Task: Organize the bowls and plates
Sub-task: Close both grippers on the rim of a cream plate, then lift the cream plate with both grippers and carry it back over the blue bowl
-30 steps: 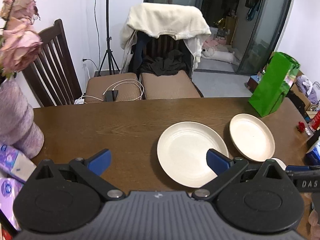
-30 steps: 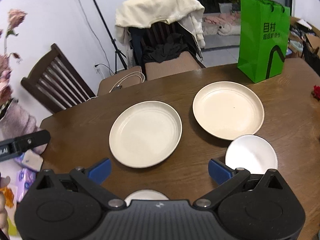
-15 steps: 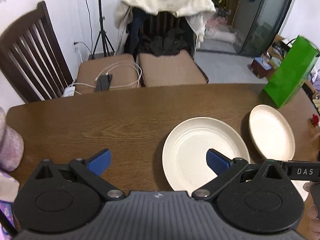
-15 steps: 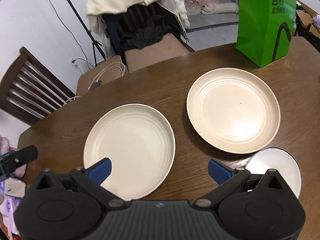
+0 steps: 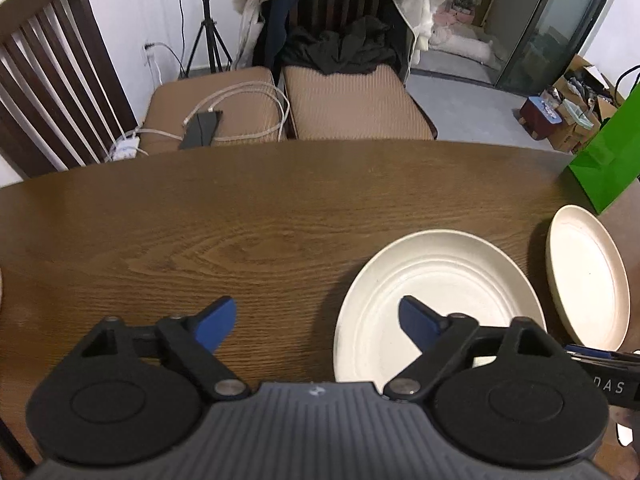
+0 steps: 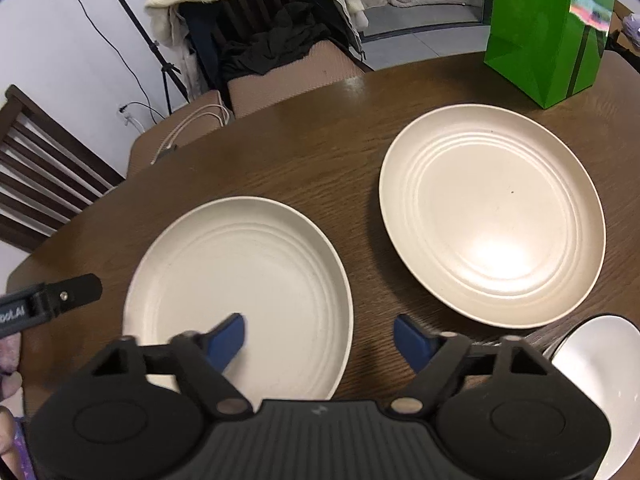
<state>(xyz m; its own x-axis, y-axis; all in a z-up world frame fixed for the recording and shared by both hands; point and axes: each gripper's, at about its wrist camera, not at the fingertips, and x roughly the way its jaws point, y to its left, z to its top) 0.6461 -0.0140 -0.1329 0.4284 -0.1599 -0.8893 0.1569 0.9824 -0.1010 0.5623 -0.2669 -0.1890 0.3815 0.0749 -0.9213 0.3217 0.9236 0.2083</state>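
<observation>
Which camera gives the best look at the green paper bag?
The right wrist view: the green bag stands large at the table's far edge, its printing visible. The left wrist view catches only its lower corner at the frame's edge.

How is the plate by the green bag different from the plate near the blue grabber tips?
The far plate looks creamier and has a bright glare; the near plate looks paler and duller. The far plate sits right beside the green bag; the near plate sits closer to the chair side of the table. The right gripper straddles the near plate's rim; nothing reaches the far plate. Both are round, ridged, empty and flat.
</observation>
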